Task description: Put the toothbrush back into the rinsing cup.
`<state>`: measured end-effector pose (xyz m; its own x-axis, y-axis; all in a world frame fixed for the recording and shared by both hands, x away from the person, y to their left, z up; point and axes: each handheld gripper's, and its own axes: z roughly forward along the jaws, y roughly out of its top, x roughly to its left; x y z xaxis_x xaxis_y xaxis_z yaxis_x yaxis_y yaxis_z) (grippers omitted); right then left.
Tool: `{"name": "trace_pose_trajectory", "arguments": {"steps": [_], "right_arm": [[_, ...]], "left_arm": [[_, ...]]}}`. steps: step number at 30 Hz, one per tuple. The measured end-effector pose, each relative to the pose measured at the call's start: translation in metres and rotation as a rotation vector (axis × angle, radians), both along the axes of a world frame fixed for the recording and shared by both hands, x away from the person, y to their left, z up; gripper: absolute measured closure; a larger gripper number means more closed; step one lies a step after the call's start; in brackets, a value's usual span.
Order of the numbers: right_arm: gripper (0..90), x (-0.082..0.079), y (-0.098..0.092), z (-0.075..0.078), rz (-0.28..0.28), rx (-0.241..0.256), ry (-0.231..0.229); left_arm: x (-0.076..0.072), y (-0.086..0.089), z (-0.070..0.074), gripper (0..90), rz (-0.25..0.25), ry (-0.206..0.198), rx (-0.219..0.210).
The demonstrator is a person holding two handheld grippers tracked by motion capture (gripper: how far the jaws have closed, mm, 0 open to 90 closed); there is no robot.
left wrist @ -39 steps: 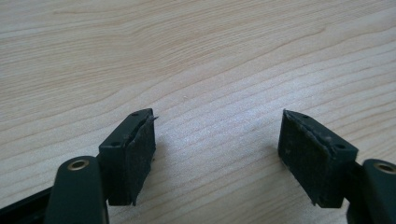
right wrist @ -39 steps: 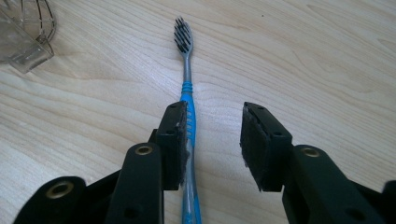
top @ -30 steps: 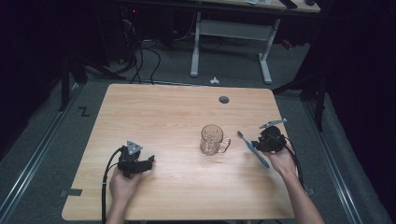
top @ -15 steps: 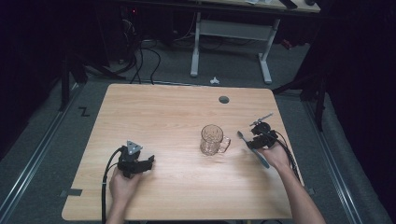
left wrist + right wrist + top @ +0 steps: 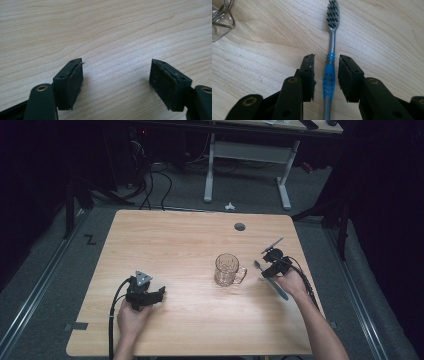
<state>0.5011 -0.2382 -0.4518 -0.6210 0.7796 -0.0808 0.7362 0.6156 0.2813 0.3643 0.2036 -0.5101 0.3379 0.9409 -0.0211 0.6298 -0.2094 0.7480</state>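
We have our right claw [image 5: 326,75] lowered over the toothbrush [image 5: 330,72], its jaws parted and straddling the blue handle without pinching it yet, so the grasp is lined up but not made. The toothbrush lies flat on the worktop [image 5: 190,240], bristle end pointing away from us, just right of the glass mug [image 5: 228,269] (its likely destination, we judge). Our left claw [image 5: 116,82] rests wide open on bare wood, holding nothing. Closing, lifting and placing the toothbrush all remain to be done.
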Motion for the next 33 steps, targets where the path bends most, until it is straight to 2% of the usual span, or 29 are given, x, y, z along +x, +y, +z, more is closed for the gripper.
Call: {"name": "trace_pose_trajectory", "arguments": {"steps": [5, 10, 18, 33], "right_arm": [[69.0, 0.004, 0.007, 0.001, 0.008, -0.037, 0.019], [70.5, 0.007, 0.008, 0.001, 0.002, -0.048, 0.03], [72.1, 0.012, 0.011, -0.005, 0.001, -0.092, 0.07], [79.0, 0.017, 0.007, -0.009, -0.014, -0.064, 0.126]], "left_arm": [[0.0, 0.0, 0.0, 27.6, 0.0, 0.0, -0.001], [0.0, 0.0, 0.0, 27.5, 0.001, -0.001, -0.004], [0.0, 0.0, 0.0, 27.5, 0.001, -0.001, -0.007], [0.0, 0.0, 0.0, 27.5, 0.0, -0.001, -0.004]]}}
